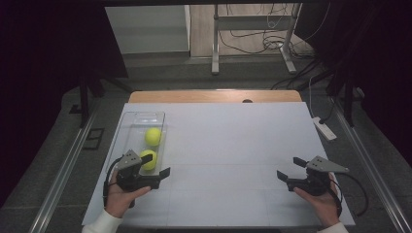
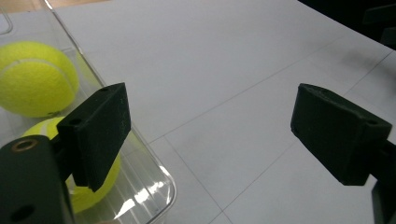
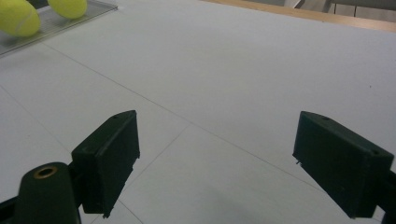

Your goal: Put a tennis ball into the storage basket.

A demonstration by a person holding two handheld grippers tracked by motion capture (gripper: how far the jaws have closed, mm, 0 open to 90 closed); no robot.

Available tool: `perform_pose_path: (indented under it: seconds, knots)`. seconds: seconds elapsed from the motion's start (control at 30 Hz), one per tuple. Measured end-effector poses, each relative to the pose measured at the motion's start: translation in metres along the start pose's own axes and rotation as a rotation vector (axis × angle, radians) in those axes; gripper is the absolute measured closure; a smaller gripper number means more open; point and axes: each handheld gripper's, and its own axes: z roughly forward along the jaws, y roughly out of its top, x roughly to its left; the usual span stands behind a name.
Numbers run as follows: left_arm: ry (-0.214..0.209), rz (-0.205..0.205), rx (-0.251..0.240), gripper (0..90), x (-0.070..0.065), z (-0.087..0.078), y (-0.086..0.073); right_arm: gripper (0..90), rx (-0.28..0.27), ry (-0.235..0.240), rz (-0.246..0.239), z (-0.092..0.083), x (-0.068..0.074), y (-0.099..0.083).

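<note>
From the high view, two tennis balls sit in a clear tray [image 1: 141, 119] at the left of the white surface [image 1: 233, 145]: the far ball [image 1: 153, 136] mid-tray, the near ball [image 1: 148, 159] at the tray's near end. The left gripper [image 1: 156, 167] hangs just beside that near end, jaws apart, nothing between them. The right gripper [image 1: 287, 167] rests well apart on the right, jaws spread and empty too. In the left gripper view, the near ball [image 2: 93, 186] sits behind the left jaw, inside the tray's corner [image 2: 159, 186]; the far ball [image 2: 35, 77] lies beyond. The jaws straddle bare surface, so this looks like a step around the near ball, with no grip. Any pick-up next needs the jaws over the tray wall. In the right gripper view, both balls [image 3: 18, 17] show far off, in the top left corner.
</note>
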Motion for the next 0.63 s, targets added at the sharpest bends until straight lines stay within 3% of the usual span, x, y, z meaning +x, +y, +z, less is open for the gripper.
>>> perform_pose_path:
  seconds: [0.63]
  knots:
    - [0.012, -0.014, 0.005, 13.5, 0.007, 0.003, -0.0023, 14.8, -0.009, 0.01, 0.002, -0.0026, 0.0013, -0.0005]
